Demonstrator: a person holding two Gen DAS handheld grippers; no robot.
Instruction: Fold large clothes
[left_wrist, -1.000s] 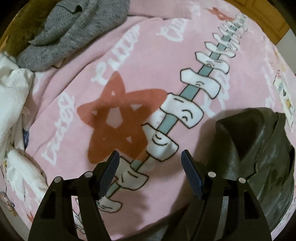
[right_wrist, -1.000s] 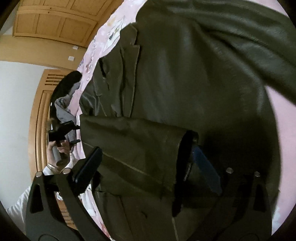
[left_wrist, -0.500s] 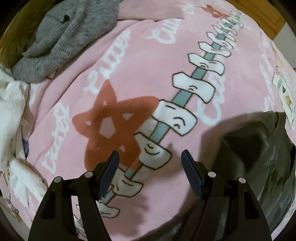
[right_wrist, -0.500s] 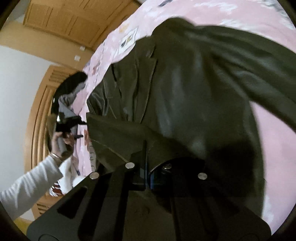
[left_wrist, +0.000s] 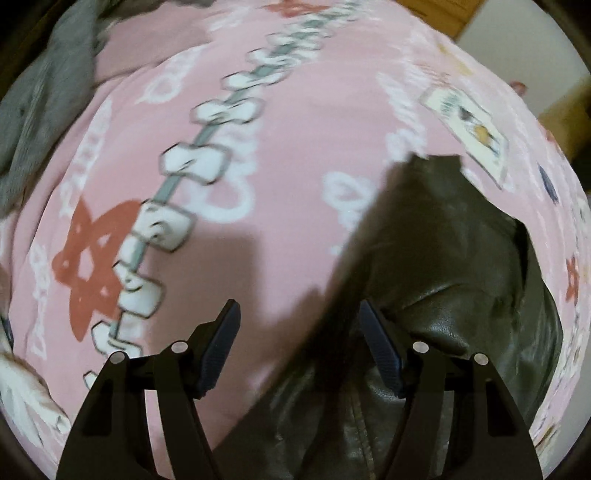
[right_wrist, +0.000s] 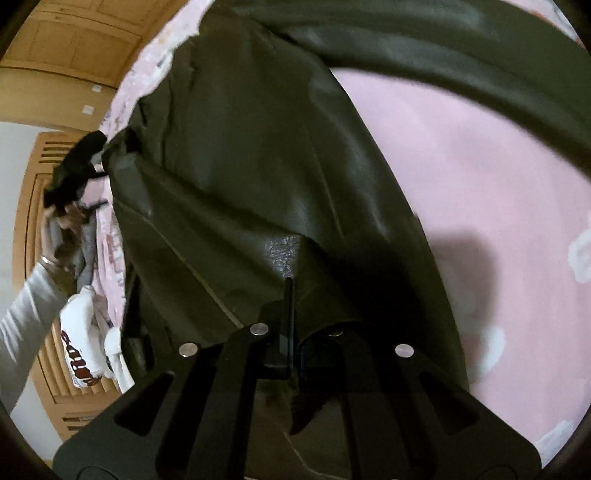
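- the white lettering on the pink blanket (left_wrist: 295, 229) is too blurred to read, and so is the red writing on a white garment (right_wrist: 79, 354) at far left.
- the dark leather jacket (left_wrist: 454, 266) lies on the blanket.
- the left gripper (left_wrist: 299, 347), jaws closing, is empty, its right finger at the jacket's edge.
- only the right view shows the right gripper (right_wrist: 291, 314) clenched on a jacket fold, and a person's sleeve (right_wrist: 22, 321).

A home bedroom: beyond the fingers spreads a pink patterned blanket (left_wrist: 288, 155) on a bed, loose clothes (left_wrist: 33, 110) heaped to their left, with wooden louvred wardrobe doors (right_wrist: 40, 206) far left.
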